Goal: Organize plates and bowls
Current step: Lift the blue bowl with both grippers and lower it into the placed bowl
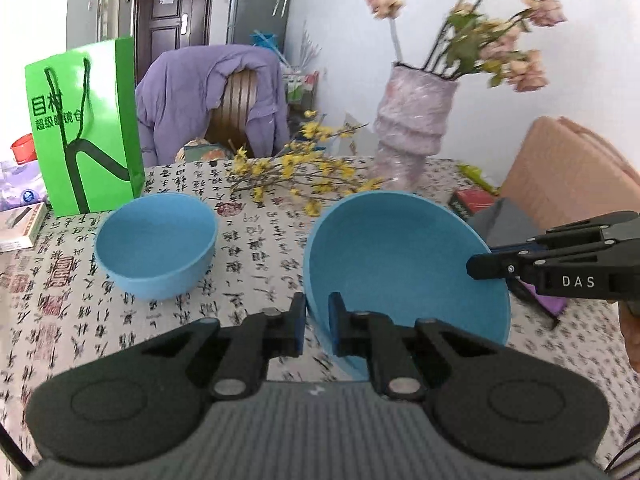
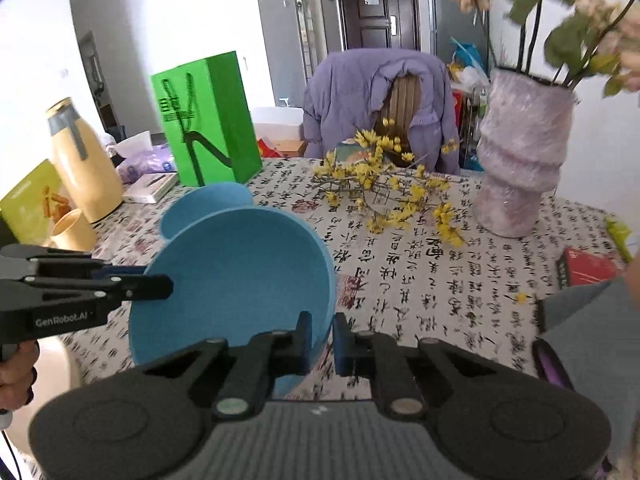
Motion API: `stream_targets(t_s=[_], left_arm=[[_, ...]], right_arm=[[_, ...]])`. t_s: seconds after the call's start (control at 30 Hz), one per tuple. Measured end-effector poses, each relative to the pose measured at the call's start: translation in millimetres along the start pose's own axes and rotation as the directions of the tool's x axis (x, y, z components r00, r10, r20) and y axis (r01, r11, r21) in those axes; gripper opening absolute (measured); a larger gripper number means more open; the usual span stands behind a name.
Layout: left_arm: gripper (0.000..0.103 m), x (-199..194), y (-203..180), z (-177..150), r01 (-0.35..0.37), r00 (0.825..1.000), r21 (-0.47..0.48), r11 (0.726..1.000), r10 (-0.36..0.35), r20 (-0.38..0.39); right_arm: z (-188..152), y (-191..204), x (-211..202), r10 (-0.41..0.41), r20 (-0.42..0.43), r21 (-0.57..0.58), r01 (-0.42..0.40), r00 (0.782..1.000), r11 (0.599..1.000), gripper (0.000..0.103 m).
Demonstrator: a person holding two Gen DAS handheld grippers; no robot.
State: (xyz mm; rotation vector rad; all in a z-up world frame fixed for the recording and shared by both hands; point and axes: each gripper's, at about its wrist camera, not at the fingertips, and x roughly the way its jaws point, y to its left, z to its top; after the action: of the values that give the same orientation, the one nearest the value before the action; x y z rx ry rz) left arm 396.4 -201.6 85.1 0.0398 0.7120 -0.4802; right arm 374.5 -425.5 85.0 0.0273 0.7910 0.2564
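Large blue bowl (image 1: 400,264) rim clamped between both grippers' jaws

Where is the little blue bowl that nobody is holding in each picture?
Left wrist view: the little blue bowl sits left of centre on the table, in front of the green bag.
Right wrist view: only its rim peeks out behind the big blue bowl, left of centre.
Shared landmark: the green bag stands just behind the little bowl in both.
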Motion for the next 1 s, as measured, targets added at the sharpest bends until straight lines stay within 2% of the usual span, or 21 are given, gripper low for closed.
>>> stream_targets(t_s=[0.17,0.47,0.77,1.0], left_arm=[[0.011,-40,-20,-22,0.031,0.999,0.003,1.0,-0.031,0.013],[0.011,-89,-59,-70,0.055,0.998,0.019,0.998,-0.055,0.011],[0.012,-100,-71,-113,0.06,0.998,-0.006,0.998,-0.06,-0.027],[0.011,-96,-72,-130,0.05,0.997,-0.015,0.999,-0.051,-0.054]], right_arm=[[-29,18,-53,-0.024,0.0,-0.026,0.024,1.0,0.999,0.011],[-89,33,-109,-0.044,-0.024,-0.017,0.044,0.999,0.999,0.011],[-128,43,-117,-0.036,-0.063,-0.016,0.035,0.997,0.999,0.011],[-144,45,-110,-0.029,-0.092,-0.011,0.028,0.995,1.0,0.011]])
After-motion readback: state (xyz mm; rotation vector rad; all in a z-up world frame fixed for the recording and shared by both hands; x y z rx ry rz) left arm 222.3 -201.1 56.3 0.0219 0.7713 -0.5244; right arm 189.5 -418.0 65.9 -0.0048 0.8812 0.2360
